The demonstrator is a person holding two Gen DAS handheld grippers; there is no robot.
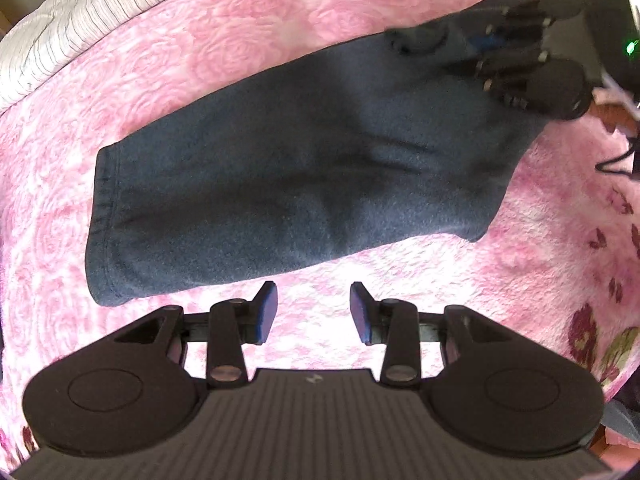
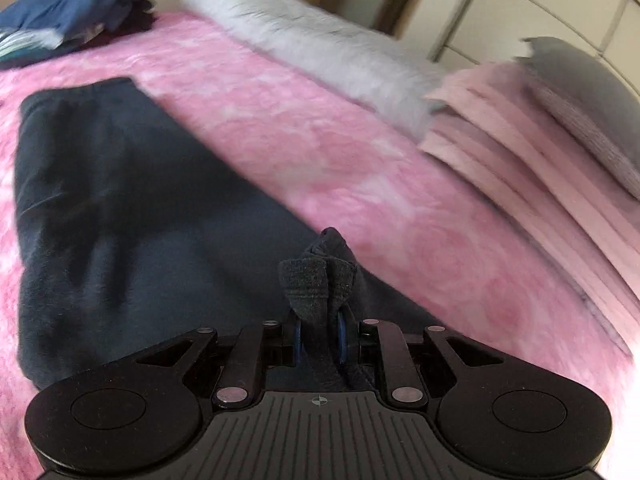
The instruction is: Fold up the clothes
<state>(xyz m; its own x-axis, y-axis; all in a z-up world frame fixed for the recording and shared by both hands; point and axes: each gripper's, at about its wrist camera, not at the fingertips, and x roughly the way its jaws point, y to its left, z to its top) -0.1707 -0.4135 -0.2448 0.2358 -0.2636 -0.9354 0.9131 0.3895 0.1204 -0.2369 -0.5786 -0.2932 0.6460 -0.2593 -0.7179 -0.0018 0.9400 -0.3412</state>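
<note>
Left wrist view: pink bedspread (image 1: 280, 20) on a bed carries a dark blue fleece garment (image 1: 280, 184), lying flat from 8 o'clock to 2 o'clock. Soft, light and limp by the look, it should sag and drag unless taken at a corner or hem. Right gripper (image 1: 476, 42), at 2 o'clock, pinches a bunched corner (image 2: 316, 280) between clenched fingers (image 2: 297, 336). Left gripper (image 1: 314, 312), at 6 o'clock, hangs released, nothing between its fingers, just beside the near edge.
</note>
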